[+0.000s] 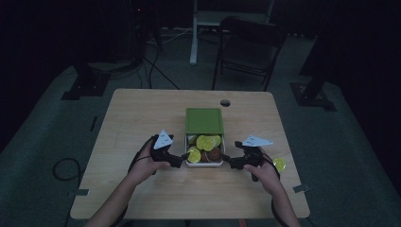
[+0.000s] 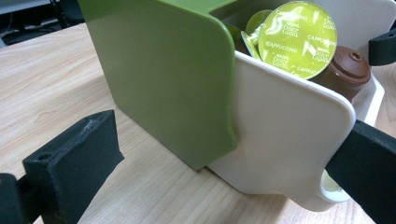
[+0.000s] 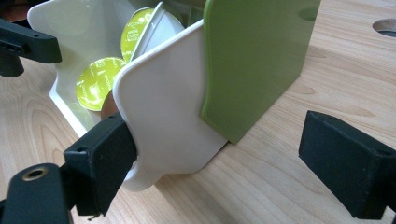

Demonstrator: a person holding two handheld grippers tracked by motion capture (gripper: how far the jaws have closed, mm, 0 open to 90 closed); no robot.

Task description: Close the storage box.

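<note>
A green box (image 1: 204,120) sits mid-table with its white drawer (image 1: 204,163) pulled out toward me. Several yellow-green and brown coffee capsules (image 1: 206,142) fill the drawer. My left gripper (image 1: 182,159) stands open at the drawer's left front corner, my right gripper (image 1: 228,161) open at the right front corner. In the left gripper view the jaws straddle the drawer's side wall (image 2: 285,140) and the green box (image 2: 159,79); a capsule (image 2: 299,39) reads "Cappuccino". In the right gripper view the open gripper (image 3: 224,165) spans the drawer wall (image 3: 163,112), its left jaw touching the front corner.
One loose yellow capsule (image 1: 279,164) lies on the wooden table (image 1: 142,118) by the right hand. A round cable hole (image 1: 225,102) is behind the box. A dark chair (image 1: 250,47) stands beyond the table's far edge.
</note>
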